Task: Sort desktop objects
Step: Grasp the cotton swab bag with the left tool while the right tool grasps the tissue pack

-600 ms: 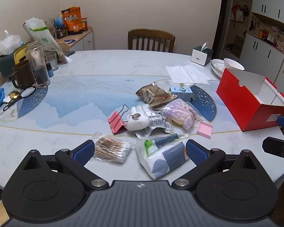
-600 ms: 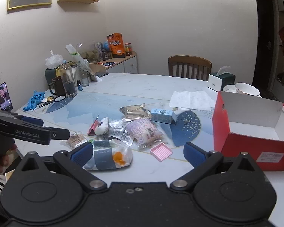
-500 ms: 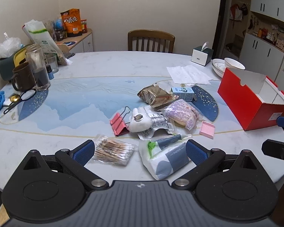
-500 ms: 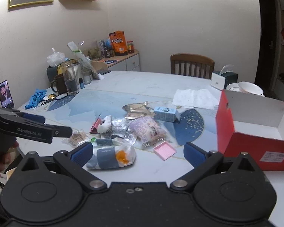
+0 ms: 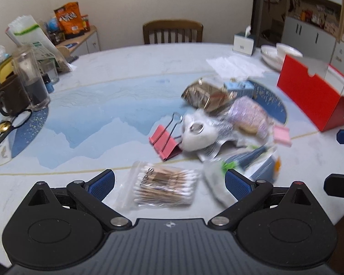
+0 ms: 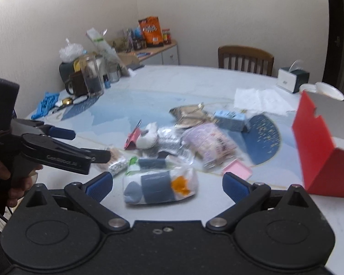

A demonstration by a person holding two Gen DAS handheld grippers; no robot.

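A pile of small objects lies mid-table: a bag of cotton swabs (image 5: 164, 186), a pink binder clip (image 5: 166, 141), a white plush keychain (image 5: 196, 135), a tissue pack in a clear bag (image 6: 159, 186), a purple snack pack (image 6: 209, 142), a brown foil pack (image 5: 203, 95), a small blue box (image 6: 231, 116) and a pink pad (image 6: 237, 170). My left gripper (image 5: 169, 180) is open, its jaws either side of the swab bag. My right gripper (image 6: 167, 183) is open over the tissue pack. An open red box (image 6: 314, 146) stands at the right.
At the left table edge stand a glass jar (image 5: 31, 80), a brown mug (image 5: 11, 96), scissors (image 5: 10, 126) and blue gloves (image 6: 45, 104). Far right are a tissue box (image 5: 243, 43), white bowls (image 5: 278, 52) and paper sheets (image 5: 236, 66). A wooden chair (image 5: 173, 31) stands behind.
Both grippers have moved forward and down toward the pile; the objects look larger and blurred. The swab bag now lies between the left jaws. Both stay open.
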